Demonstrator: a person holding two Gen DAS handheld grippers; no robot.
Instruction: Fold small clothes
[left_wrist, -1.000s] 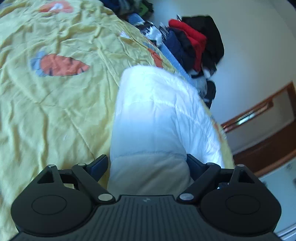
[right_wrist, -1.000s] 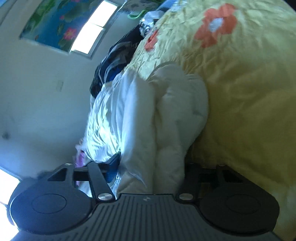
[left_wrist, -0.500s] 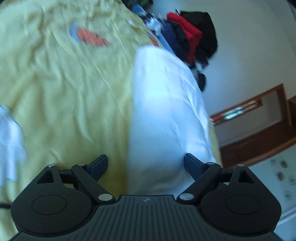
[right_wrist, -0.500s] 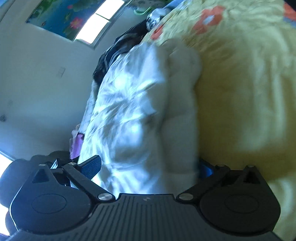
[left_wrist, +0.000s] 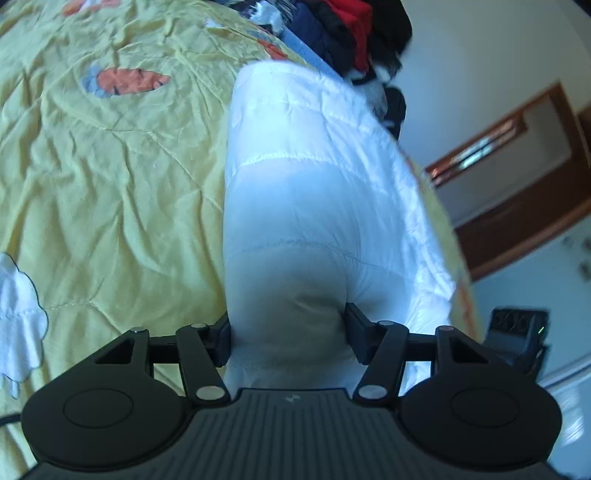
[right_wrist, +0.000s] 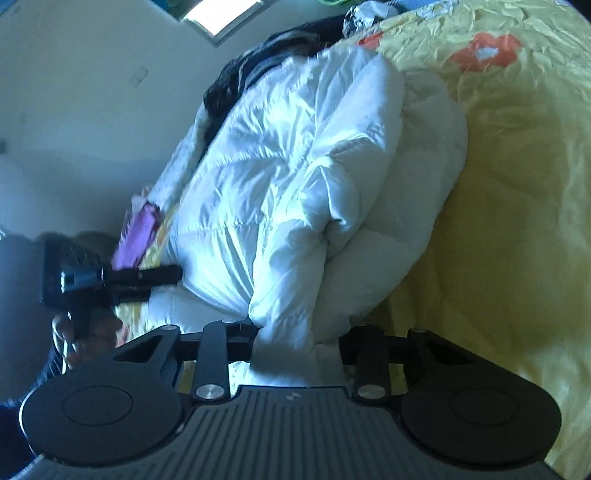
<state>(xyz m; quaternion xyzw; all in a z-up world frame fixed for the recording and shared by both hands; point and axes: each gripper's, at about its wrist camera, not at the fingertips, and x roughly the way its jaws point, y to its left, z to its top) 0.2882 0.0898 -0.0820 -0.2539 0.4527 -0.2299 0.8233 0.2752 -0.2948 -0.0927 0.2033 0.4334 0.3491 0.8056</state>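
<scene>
On the yellow bedspread (left_wrist: 110, 192), my left gripper (left_wrist: 287, 334) and right gripper (right_wrist: 295, 341) are both closing, pinching the white puffy jacket (left_wrist: 314, 206)

One white puffer jacket, two grippers, one bed.

A single white puffer jacket (left_wrist: 317, 206) lies folded on one yellow bedspread (left_wrist: 110, 177). Two grippers are in view, the left gripper (left_wrist: 288, 332) and the right gripper (right_wrist: 297, 341), each with two fingers. One heap of dark and red clothes (left_wrist: 343, 33) sits at the bed's far edge. Two orange appliqué patches (left_wrist: 125, 79) and one white patch (left_wrist: 18, 314) show on the bedspread in the left wrist view.
</scene>
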